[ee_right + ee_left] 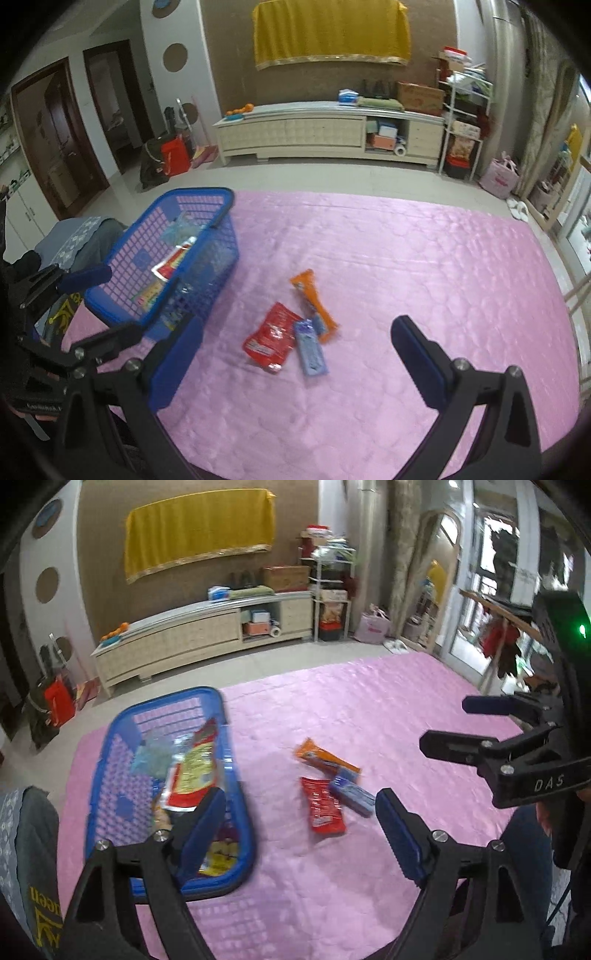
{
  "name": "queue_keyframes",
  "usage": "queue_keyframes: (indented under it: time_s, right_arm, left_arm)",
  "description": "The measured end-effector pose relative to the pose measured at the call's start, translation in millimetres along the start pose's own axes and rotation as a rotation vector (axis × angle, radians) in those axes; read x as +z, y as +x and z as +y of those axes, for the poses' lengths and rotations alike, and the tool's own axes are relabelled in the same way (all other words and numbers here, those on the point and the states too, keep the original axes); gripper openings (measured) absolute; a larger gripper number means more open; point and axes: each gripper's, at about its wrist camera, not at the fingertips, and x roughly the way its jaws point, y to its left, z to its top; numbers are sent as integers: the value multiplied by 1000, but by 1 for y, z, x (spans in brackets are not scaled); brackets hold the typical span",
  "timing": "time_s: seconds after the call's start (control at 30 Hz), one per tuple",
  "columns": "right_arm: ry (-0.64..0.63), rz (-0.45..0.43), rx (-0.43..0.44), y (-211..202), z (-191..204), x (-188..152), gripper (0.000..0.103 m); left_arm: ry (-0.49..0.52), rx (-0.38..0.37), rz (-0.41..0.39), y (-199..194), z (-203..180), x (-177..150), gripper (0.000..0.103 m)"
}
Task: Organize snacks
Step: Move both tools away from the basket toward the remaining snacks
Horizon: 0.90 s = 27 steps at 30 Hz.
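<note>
A blue plastic basket (110,760) (207,206) stands on a pink quilt and holds several snack packets. Three packets lie loose on the quilt: a red one (324,806) (271,334), a light blue one (352,794) (311,349) and an orange one (325,758) (314,301). My left gripper (301,805) is open and empty, above the quilt between the basket and the packets. My right gripper (295,336) is open and empty, above the loose packets; it also shows in the left wrist view (443,723) at the right.
The pink quilt (332,709) (406,258) covers the work surface. A grey cloth (77,236) lies left of the basket. A long cream cabinet (325,129) stands by the far wall, shelves (461,122) to its right.
</note>
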Motion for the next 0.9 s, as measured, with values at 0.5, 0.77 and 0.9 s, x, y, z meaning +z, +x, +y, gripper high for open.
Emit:
queue_keyframes:
  time_s: [0.5,0.77,0.9]
  right_arm:
    - [4,104,-53,28,-54,-38,103]
    - [-41,165,-21,59,-52,-56,103]
    - [-93,177,17,72,-46,-63,102]
  left_arm:
    - [49,-38,142,68,-47,-9,82]
    - [52,-38,194,89,-47,-24,82]
    - [34,-17,210,96,-44,-35,82]
